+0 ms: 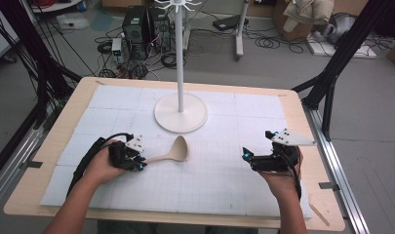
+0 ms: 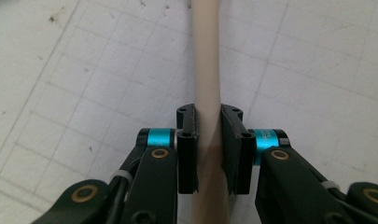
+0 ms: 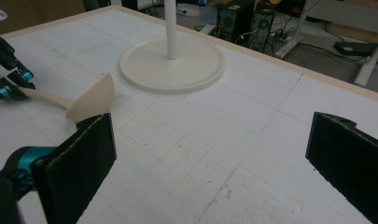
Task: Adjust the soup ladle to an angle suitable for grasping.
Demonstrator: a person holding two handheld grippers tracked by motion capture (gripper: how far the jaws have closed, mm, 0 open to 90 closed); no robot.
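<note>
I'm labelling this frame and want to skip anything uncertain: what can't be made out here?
- Ladle handle end: in the high view the left gripper covers it; in the left gripper view the handle runs off the bottom edge.
- Ladle bowl: cut off by the top edge in the left gripper view.
- Stand top: cropped by the high view's upper edge; hooks barely show.
- Right gripper: jaws apart, nothing between.

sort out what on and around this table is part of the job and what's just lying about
In the job:
- beige ladle, handle clamped in the left tongs
- white hook stand, probably where it hangs
- right tongs, open and empty

Lying about:
- computer towers and cables on the floor
- cardboard boxes at the back
- white gridded mat, just the work surface
</note>
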